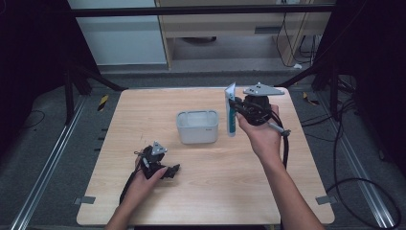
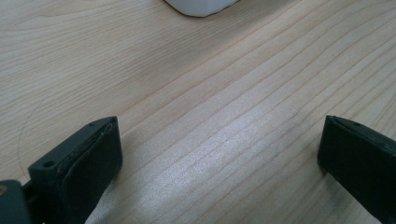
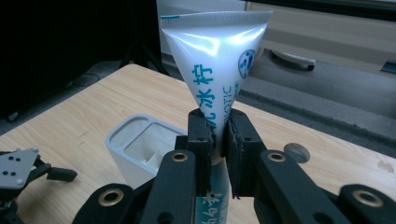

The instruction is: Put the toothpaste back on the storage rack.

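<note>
Item: toothpaste tube, white with blue-green lettering and a crimped flat end. Position: held upright, crimped end up, above the desk and just to the right of the holder in the high view; its lower end hangs close beside the holder's right wall. In the right gripper view the tube rises between the two black jaws, which press on it from both sides at its narrower lower half.

Item: right gripper. State: clamped narrow on the toothpaste tube. Carried in the person's right hand, raised over the right half of the desk, grey three-cornered plate on top, cable trailing down along the forearm.

Item: left gripper. State: jaws wide apart, bare wood grain between them, nothing held. Carried in the person's left hand, low at the front left of the desk, well apart from the tube.

Item: holder, white, rectangular with rounded corners, open top. Position: standing upright near the middle of the desk, between the two grippers and nearer the right one. The right gripper view shows inner compartments; their contents cannot be told. A corner of it shows at the top edge of the left gripper view.

Item: desk, light wood, rounded corners.
</note>
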Demonstrator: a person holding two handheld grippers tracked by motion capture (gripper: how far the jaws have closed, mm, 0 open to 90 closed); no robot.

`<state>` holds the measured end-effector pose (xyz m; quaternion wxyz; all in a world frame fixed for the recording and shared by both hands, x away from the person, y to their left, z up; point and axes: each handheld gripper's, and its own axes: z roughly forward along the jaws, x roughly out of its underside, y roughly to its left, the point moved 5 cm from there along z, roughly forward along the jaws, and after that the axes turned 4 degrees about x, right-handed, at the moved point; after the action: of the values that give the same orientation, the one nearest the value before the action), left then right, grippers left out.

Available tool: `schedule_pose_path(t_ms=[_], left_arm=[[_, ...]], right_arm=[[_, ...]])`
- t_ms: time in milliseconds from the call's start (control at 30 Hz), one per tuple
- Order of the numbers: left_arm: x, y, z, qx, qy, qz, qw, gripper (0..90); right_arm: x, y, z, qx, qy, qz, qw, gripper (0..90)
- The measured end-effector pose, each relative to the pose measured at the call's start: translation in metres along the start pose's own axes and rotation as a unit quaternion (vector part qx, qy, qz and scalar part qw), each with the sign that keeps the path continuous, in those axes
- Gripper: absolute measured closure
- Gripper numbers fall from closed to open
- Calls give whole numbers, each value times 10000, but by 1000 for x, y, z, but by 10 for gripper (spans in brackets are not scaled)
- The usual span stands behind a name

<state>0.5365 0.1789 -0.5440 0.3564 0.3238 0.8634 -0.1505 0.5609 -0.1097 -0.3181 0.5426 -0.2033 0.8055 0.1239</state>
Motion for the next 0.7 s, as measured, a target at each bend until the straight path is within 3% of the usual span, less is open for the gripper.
schedule_pose_path(t_ms=[367, 700], left_arm=[[0, 0, 0, -1, -1, -1, 10000, 0], [0, 0, 0, -6, -11, -8, 10000, 0]], right_arm=[[-18, 10, 1, -56, -171, -1, 9998, 811], [-41, 28, 12, -156, -287, -169, 9993, 811]])
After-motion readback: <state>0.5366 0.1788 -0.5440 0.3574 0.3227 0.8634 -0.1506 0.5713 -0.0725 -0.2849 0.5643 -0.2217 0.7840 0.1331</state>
